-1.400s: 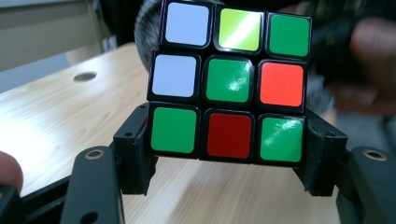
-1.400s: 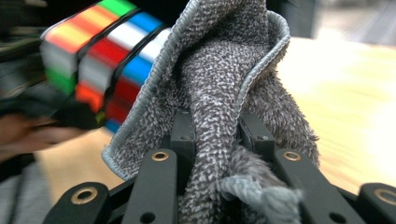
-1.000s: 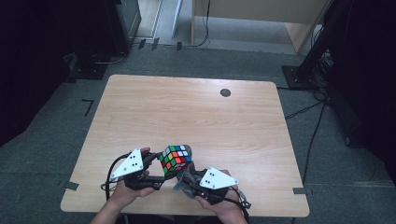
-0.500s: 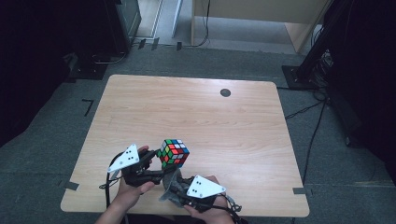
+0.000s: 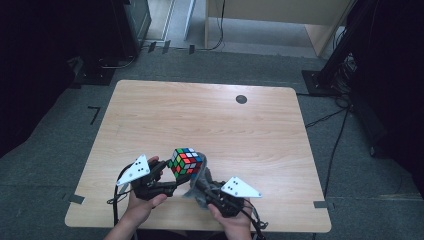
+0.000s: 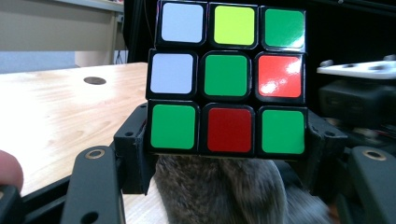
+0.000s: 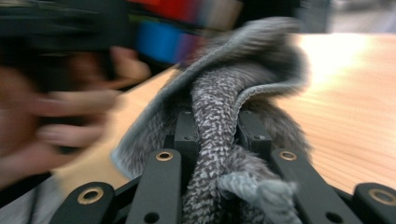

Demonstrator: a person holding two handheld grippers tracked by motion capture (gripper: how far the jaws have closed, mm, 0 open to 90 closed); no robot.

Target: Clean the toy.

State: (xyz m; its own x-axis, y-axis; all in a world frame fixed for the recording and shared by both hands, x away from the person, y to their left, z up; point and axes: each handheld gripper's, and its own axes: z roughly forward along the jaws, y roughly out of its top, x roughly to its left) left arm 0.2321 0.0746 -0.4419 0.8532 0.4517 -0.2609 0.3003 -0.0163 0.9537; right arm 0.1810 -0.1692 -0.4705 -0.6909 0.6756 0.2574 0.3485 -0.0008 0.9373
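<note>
Rubik's cube point(image 5: 186, 161) held just above the near edge of the wooden surface point(image 5: 210, 120), its lowest layer pinched between the fingers point(image 6: 133, 149) of the left gripper point(image 5: 162, 181), whose camera faces a scrambled side of green, red, white and yellow tiles. Right of the cube and touching its lower corner, the right gripper point(image 5: 200, 182) brings in a grey cloth point(image 7: 224, 140), a thick fold of it clamped between that gripper's fingers point(image 7: 184, 133) and a loose flap arching toward the cube. From the left gripper view the cloth point(image 6: 219, 191) sits directly beneath the cube, between it and the surface. The work in hand appears to be wiping the cube. To do it well, the left grip likely needs to stay firm and square on the bottom layer so the layers do not twist under pressure, while the cloth should meet each face flat, with the soft flap rather than the hard finger tips doing the rubbing. Strokes probably ought to be light and drawn along the tiles, away from the clamped layer, since a hard sideways push could lever the cube out of its hold. The right gripper view is blurred, so how much cloth touches the cube cannot be told.
</note>
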